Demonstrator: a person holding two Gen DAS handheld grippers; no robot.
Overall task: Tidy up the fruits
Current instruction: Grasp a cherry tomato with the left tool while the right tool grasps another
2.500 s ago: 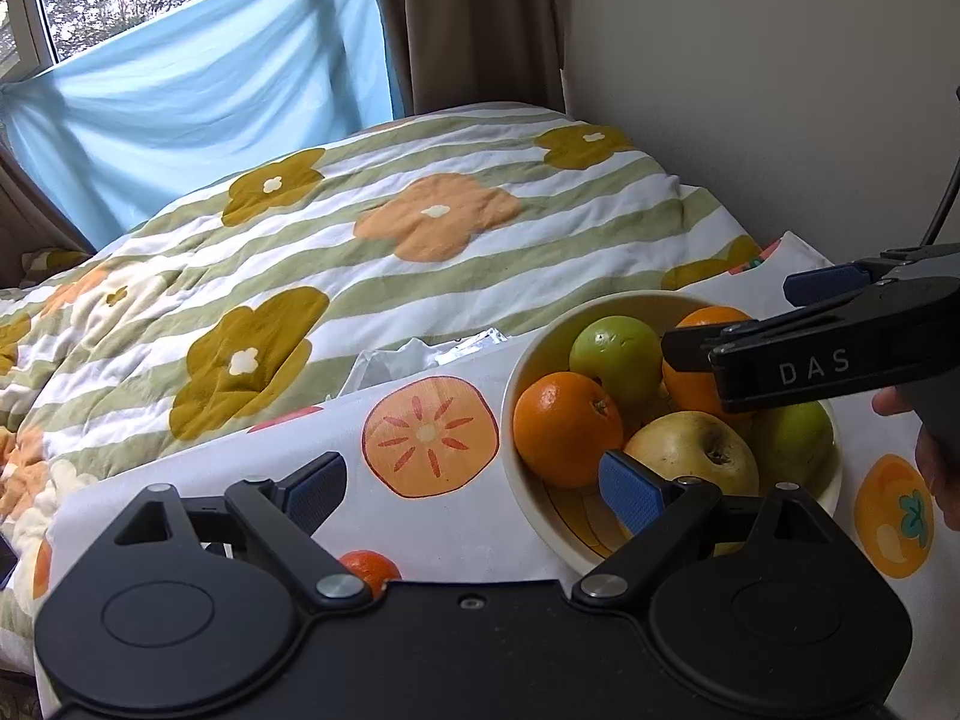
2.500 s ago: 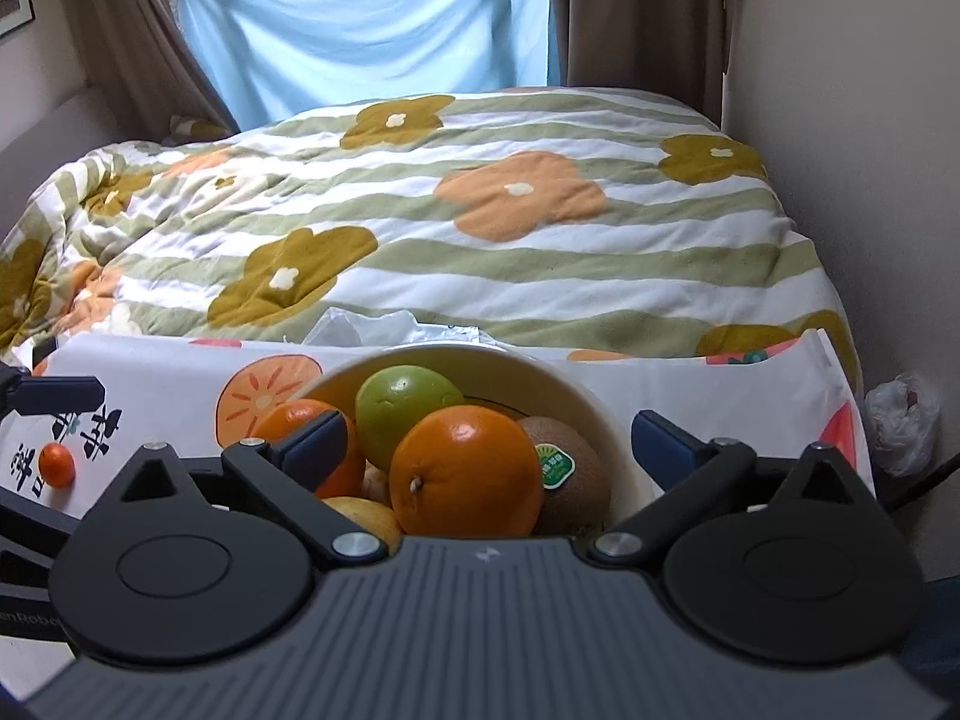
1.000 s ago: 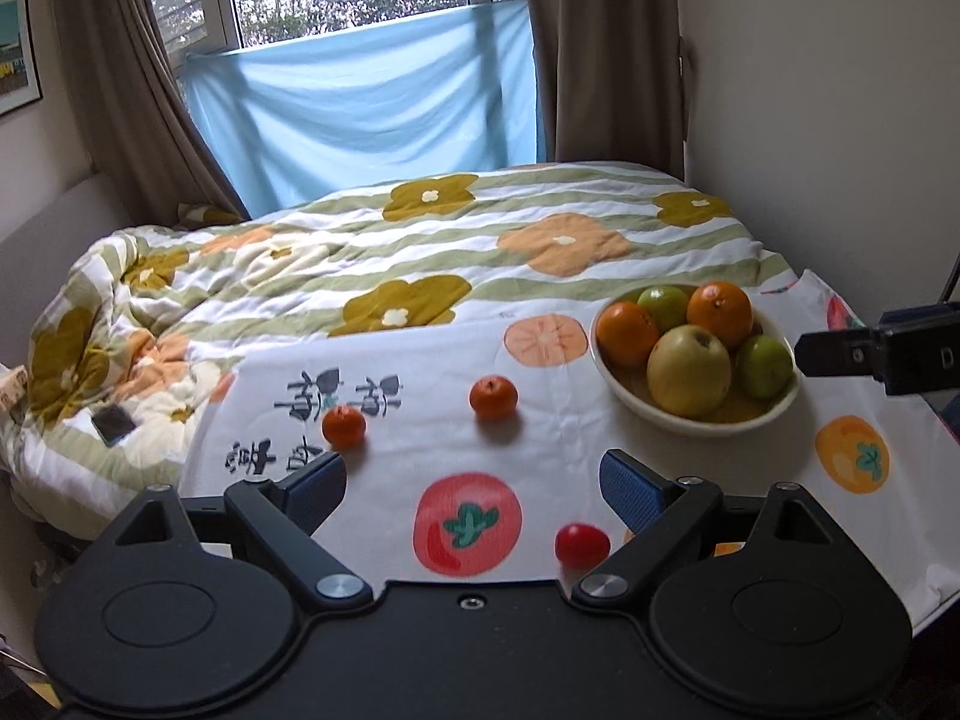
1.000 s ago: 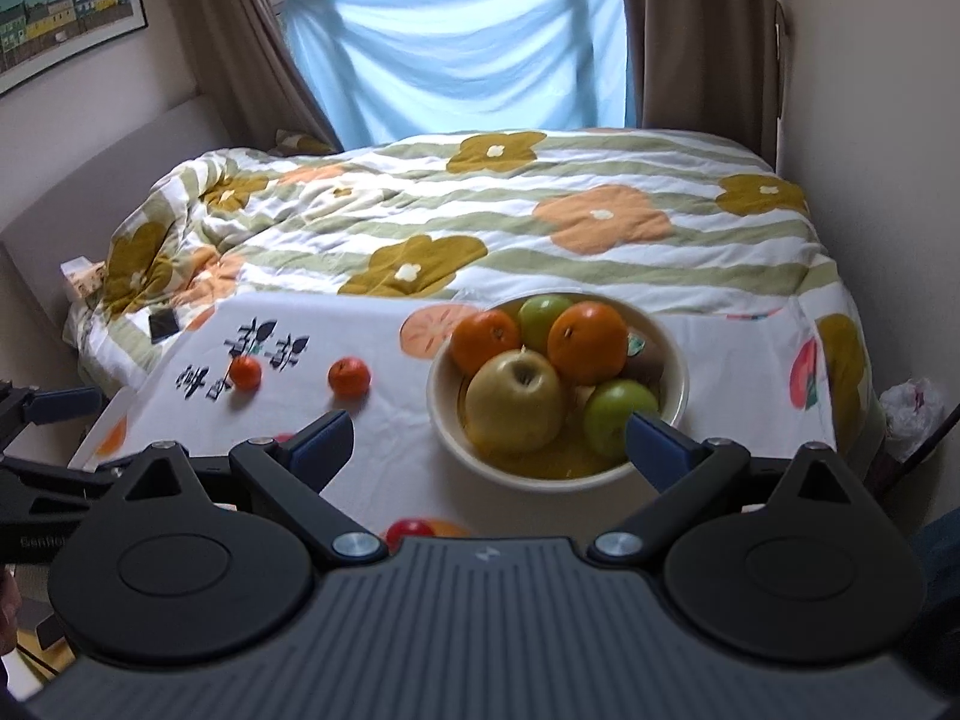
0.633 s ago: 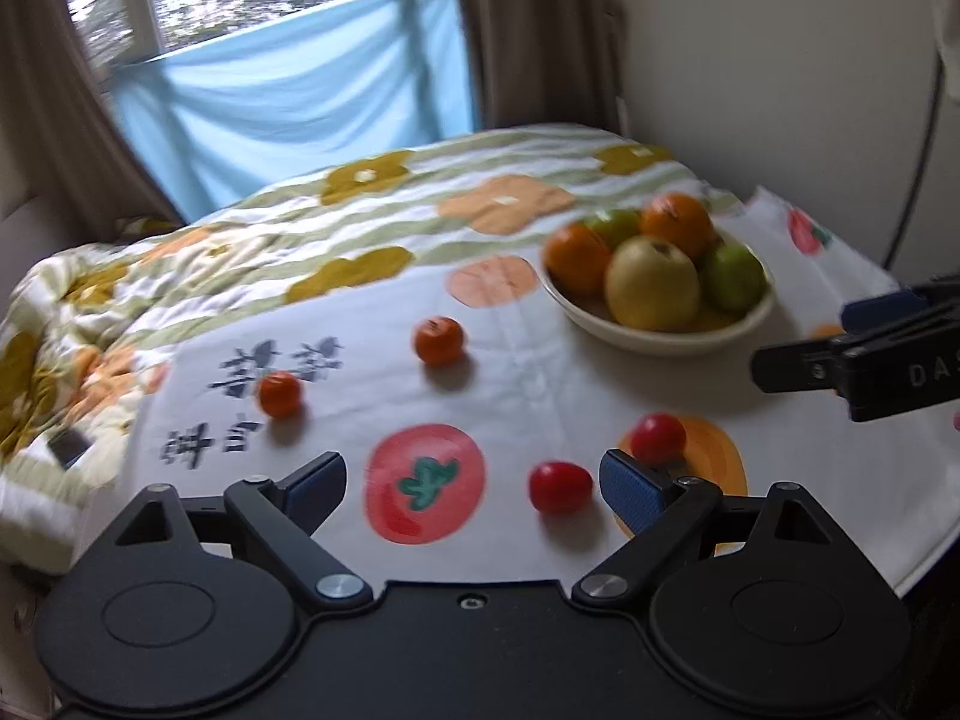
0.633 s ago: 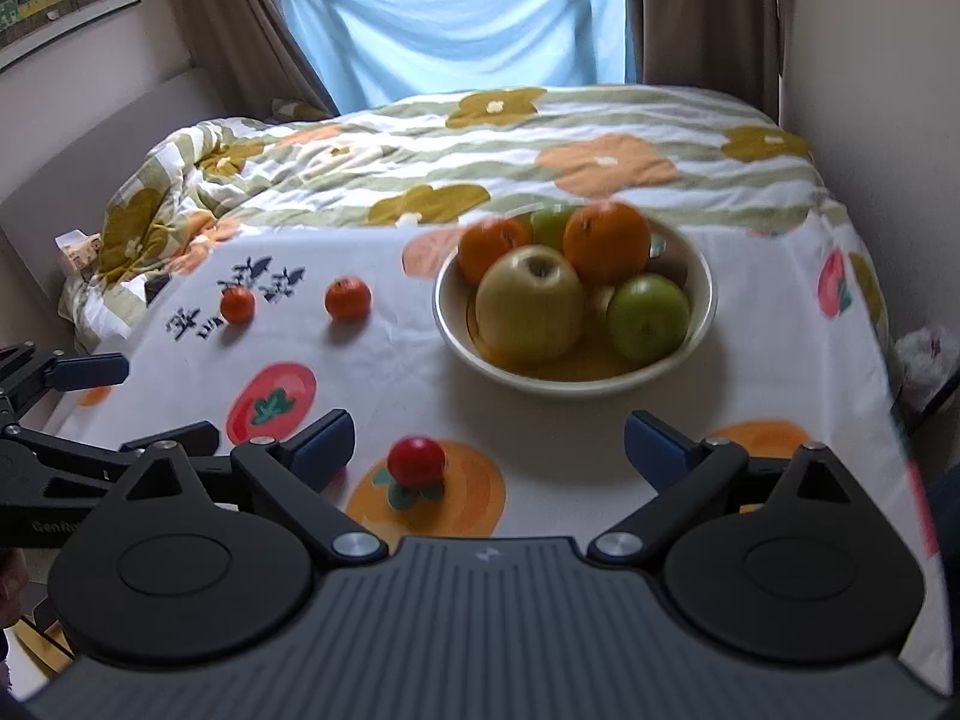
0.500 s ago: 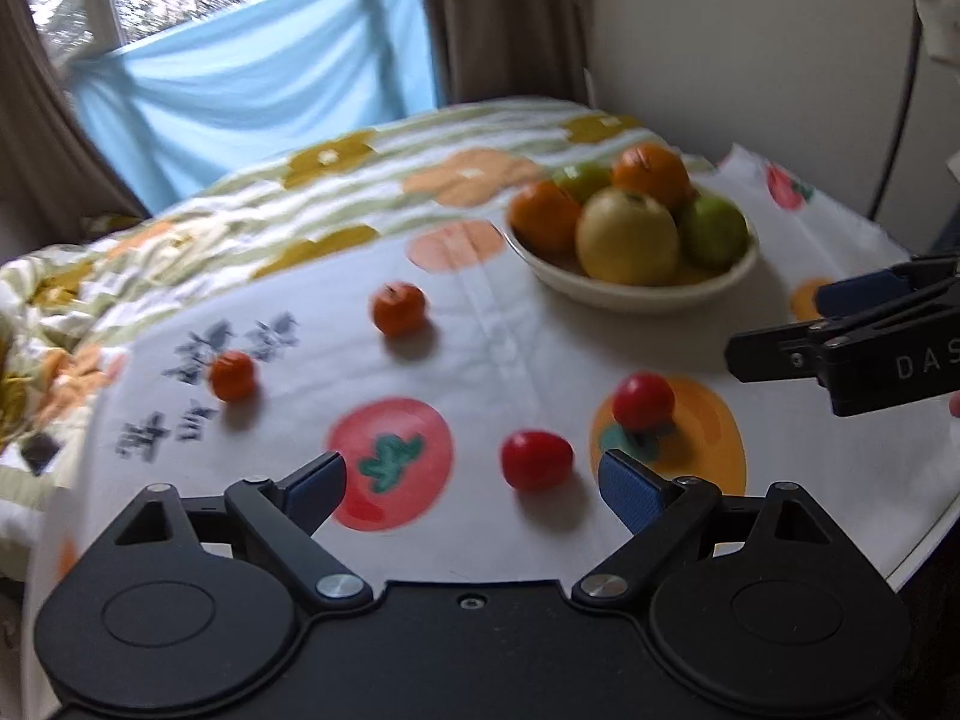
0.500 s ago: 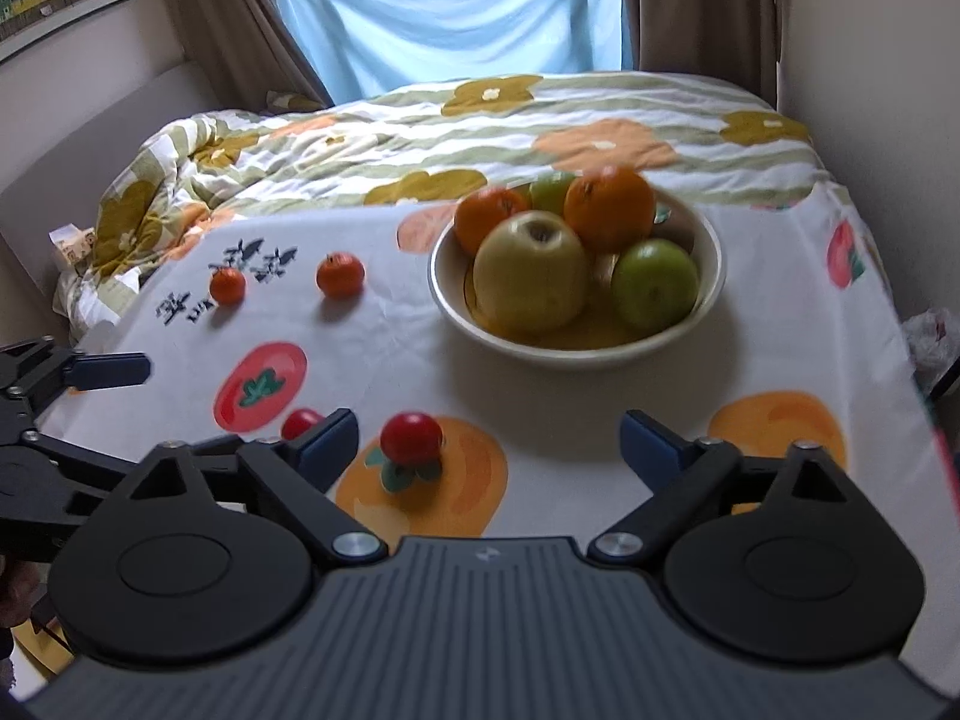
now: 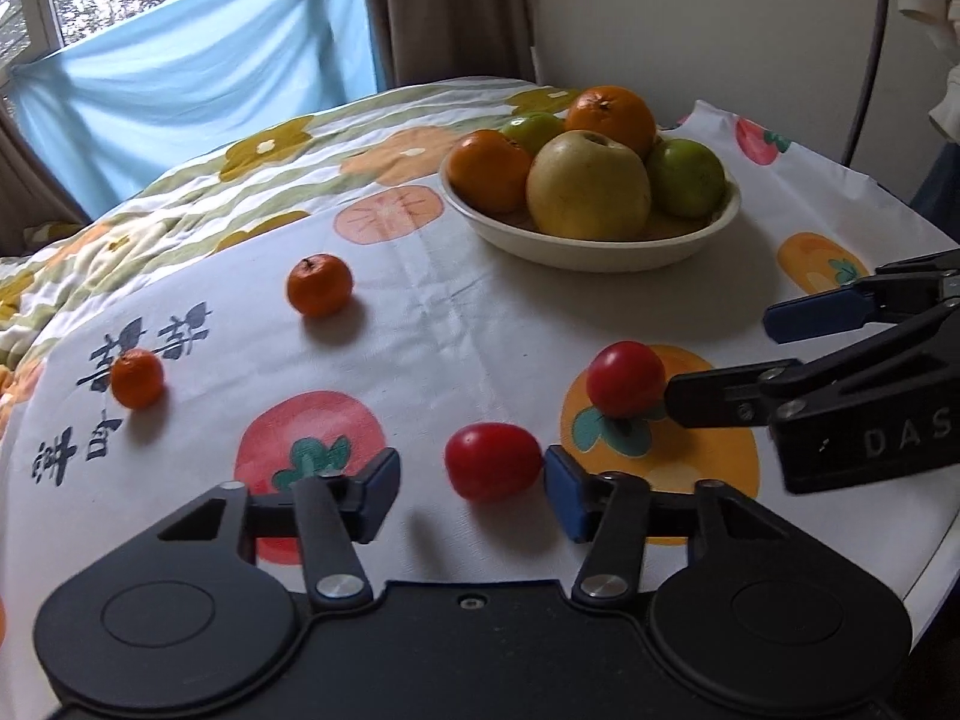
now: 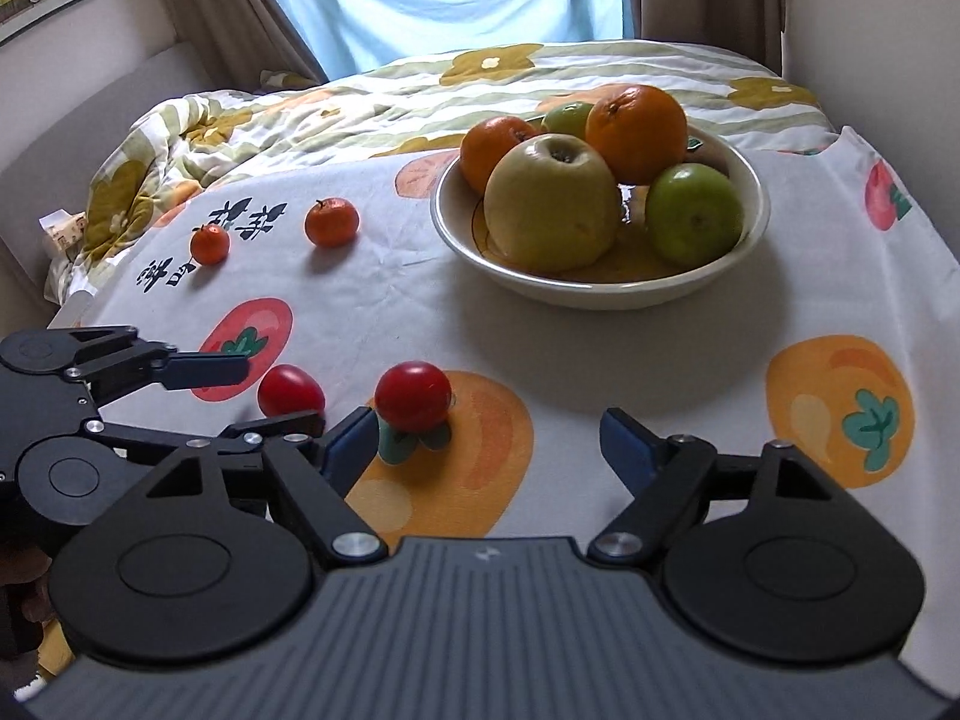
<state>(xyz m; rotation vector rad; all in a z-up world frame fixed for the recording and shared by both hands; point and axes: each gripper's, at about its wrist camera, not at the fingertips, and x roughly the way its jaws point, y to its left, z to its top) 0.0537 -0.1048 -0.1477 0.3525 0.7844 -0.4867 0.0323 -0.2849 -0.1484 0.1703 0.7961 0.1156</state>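
My left tongs (image 9: 471,489) sit low over the cloth-covered counter (image 9: 456,324), and their jaws have just been closing in. The oval cherry tomato (image 9: 493,461) lies right at their tips, just ahead of the blue pads; the right pad looks to be touching its side, the left pad is clear of it, so nothing is gripped yet. Beside them my right tongs (image 10: 489,441) stand wide apart, having narrowed only a little, with the rounder cherry tomato (image 10: 413,394) just ahead of their left pad and nothing between the jaws.

Both tomatoes I judge light, smooth-skinned and soft: easy to lift, easy to split or squirt out sideways. They will roll on the cloth if nudged. I would take each across its middle, the oval one across its short width, pads square on both sides, and close only until it stops slipping.

Farther out on the counter lie two mandarins, the nearer mandarin (image 9: 318,285) toward the bowl and the far mandarin (image 9: 137,378) over the printed lettering. Their peel is rougher and firmer, so they should tolerate a firmer pinch.

Beyond them the cream bowl (image 9: 600,249) is heaped with a yellow apple (image 9: 588,186), green apples and oranges. Little room is left, so anything added could roll off. Behind lies the bed with its flowered quilt (image 9: 270,180).
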